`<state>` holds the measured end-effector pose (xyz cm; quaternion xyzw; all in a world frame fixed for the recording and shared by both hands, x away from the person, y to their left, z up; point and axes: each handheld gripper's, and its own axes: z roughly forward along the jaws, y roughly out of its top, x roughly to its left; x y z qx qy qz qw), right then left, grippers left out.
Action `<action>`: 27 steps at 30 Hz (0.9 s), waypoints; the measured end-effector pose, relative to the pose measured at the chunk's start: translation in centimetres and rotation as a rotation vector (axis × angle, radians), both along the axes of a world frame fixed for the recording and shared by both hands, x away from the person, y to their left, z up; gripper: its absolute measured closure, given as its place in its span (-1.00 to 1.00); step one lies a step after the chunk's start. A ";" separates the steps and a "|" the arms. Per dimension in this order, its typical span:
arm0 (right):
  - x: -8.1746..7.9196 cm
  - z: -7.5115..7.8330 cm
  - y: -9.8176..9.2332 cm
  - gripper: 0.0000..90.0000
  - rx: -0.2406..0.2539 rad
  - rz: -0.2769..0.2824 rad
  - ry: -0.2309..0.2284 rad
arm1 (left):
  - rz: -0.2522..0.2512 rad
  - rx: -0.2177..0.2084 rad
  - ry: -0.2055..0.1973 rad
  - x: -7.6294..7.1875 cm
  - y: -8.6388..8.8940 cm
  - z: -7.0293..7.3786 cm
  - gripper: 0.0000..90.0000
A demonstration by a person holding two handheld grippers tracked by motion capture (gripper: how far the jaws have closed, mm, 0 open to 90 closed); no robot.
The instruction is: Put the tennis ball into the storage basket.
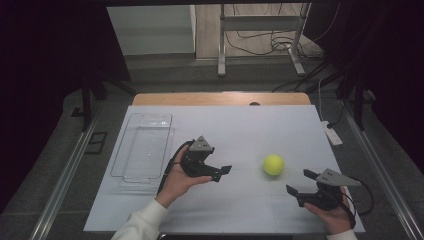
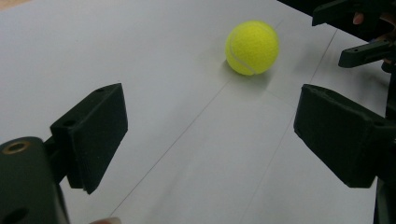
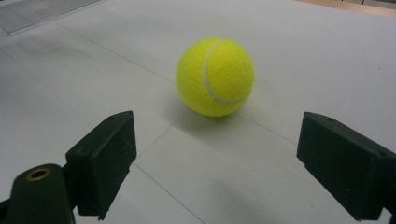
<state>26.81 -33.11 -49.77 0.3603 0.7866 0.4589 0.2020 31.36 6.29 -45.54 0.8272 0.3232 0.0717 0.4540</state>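
Right jaws: the right gripper point(image 3: 212, 163) is spread wide and grips nothing, its two black pads well apart above bare white sheet.
Ball off the right jaws: a yellow tennis ball point(image 3: 215, 77) sits ahead of the open gap, near its centre line and short of the pads, resting on the sheet and touching neither jaw.
Left jaws: the left gripper point(image 2: 210, 135) is likewise wide open and empty.
Ball off the left jaws: the ball point(image 2: 252, 47) lies farther out ahead, beyond the pad tips and towards the right-hand jaw's side.
Between the two: from the high view, the ball point(image 1: 273, 164) rests between the left gripper point(image 1: 222, 172) and the right gripper point(image 1: 300, 182), nearer the right one, apart from both.
Hands: a left hand point(image 1: 177, 180) and a right hand point(image 1: 332, 212) each hold a gripper low over the white sheet point(image 1: 240, 135).
Beyond the left jaws' back: a clear plastic tray point(image 1: 144, 147) lies on the sheet's left part, well apart from the ball.
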 end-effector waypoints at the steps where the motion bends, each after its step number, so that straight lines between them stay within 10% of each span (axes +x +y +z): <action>1: 0.0 0.0 0.0 -0.72 0.000 0.000 0.000 | 0.001 0.000 0.002 0.0 -0.1 0.0 -0.74; 27: -0.1 -0.1 -0.2 -0.73 0.007 -0.010 0.008 | -0.031 0.002 0.009 1.7 -2.5 0.2 -0.75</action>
